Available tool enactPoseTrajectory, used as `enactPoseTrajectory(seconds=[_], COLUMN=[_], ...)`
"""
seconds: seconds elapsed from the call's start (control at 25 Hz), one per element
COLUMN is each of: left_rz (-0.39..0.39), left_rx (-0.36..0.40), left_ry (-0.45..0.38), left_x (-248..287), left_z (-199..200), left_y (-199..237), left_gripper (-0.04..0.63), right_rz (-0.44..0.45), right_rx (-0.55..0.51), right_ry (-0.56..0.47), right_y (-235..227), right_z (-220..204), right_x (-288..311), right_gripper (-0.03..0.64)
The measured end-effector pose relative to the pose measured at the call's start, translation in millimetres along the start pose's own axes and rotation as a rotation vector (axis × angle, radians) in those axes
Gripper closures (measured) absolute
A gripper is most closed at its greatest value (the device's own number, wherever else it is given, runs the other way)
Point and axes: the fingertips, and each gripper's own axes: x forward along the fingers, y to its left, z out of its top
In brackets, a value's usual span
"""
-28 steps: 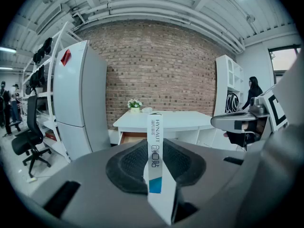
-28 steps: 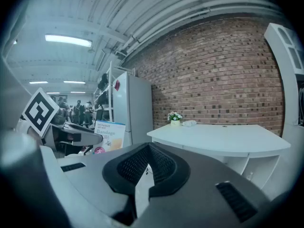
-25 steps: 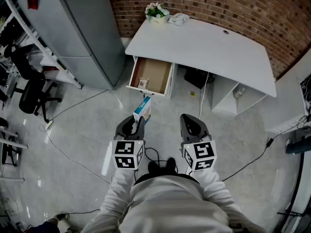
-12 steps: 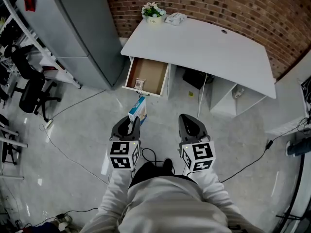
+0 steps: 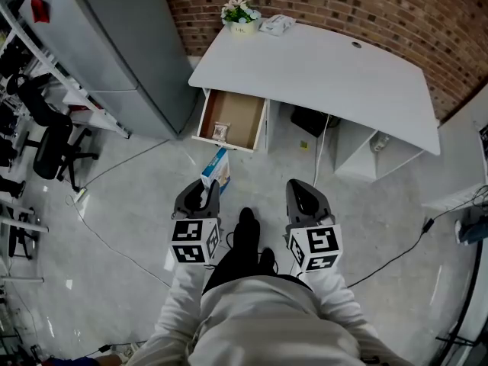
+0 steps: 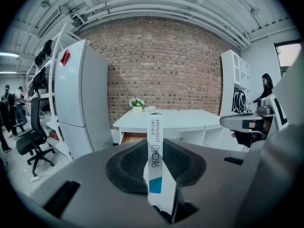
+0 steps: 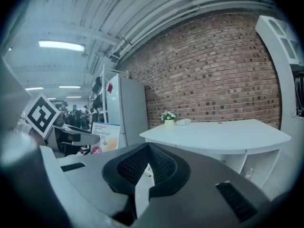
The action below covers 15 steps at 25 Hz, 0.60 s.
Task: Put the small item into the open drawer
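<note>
My left gripper is shut on a narrow white and blue bandage box, which stands upright between the pads. The box points toward the open wooden drawer under the left end of the white desk. A small packet lies at the drawer's front. The drawer is still some way ahead of the box, across bare floor. My right gripper hovers level with the left one, shut with nothing between its jaws. The box also shows at the left of the right gripper view.
A tall grey fridge stands left of the desk. A flower pot and a white object sit on the desk's far edge by the brick wall. Cables run over the floor. An office chair and shelving stand at left.
The person's dark shoe has stepped forward between the two grippers. The grippers and the held box have shifted slightly left; the hold on the box is unchanged.
</note>
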Motion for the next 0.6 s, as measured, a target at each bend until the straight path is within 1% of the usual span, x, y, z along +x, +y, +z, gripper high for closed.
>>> enactPoseTrajectory(seconds=[0.28,0.6], left_rz=[0.002,-0.024], left_rx=[0.001,0.008], left_ry=[0.012,0.043], left_x=[62,143], left_z=[11,33], left_y=[21,56], left_gripper=[0.494,0.494], right_rz=[-0.056,-0.049], right_rx=[0.004,-0.003], right_ry=[0.005,0.023], right_y=[-38,-53], right_z=[10,29], right_x=[47,132], right_gripper=[0.591,0.591])
